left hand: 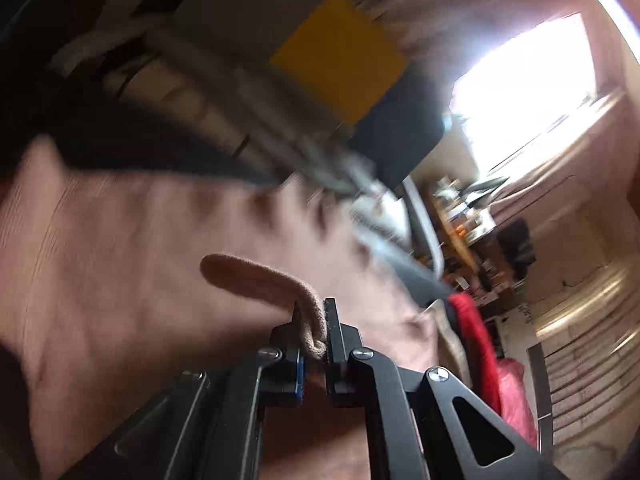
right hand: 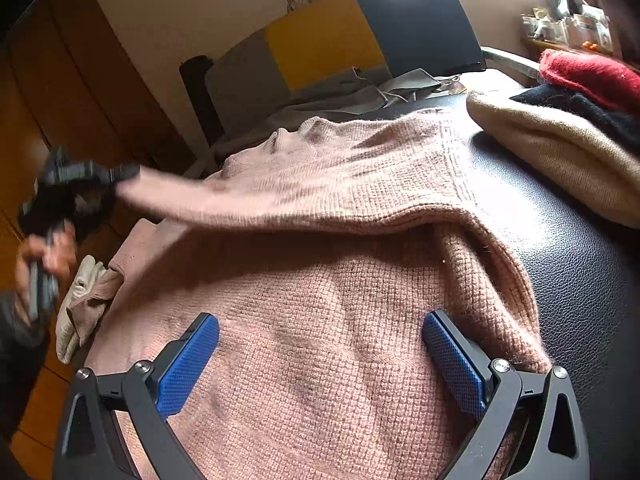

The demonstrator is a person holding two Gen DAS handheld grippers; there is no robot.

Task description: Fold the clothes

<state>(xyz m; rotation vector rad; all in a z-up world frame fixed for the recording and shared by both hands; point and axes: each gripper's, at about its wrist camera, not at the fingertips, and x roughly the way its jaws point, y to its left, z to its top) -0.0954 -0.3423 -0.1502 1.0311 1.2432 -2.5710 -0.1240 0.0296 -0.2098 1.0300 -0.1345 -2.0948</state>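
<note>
A pink knitted sweater [right hand: 328, 312] lies spread on a black leather surface [right hand: 568, 264]. My left gripper [left hand: 313, 320] is shut on the sweater's edge [left hand: 256, 280], which loops out between its jaws; the picture is blurred by motion. In the right wrist view the same left gripper [right hand: 120, 174], held by a hand [right hand: 52, 256], pulls the sweater's left part out to the side, lifted off the surface. My right gripper [right hand: 320, 348] hovers wide open just above the sweater's lower body, its blue pads [right hand: 188, 364] apart with only flat knit beneath them.
Folded clothes are piled at the right: a beige knit [right hand: 560, 156], a dark one [right hand: 580, 108] and a red one [right hand: 592, 72]. Grey fabric [right hand: 328, 100] lies behind the sweater. A white cloth [right hand: 76, 300] hangs at the left edge. A yellow and dark panel [right hand: 320, 40] stands behind.
</note>
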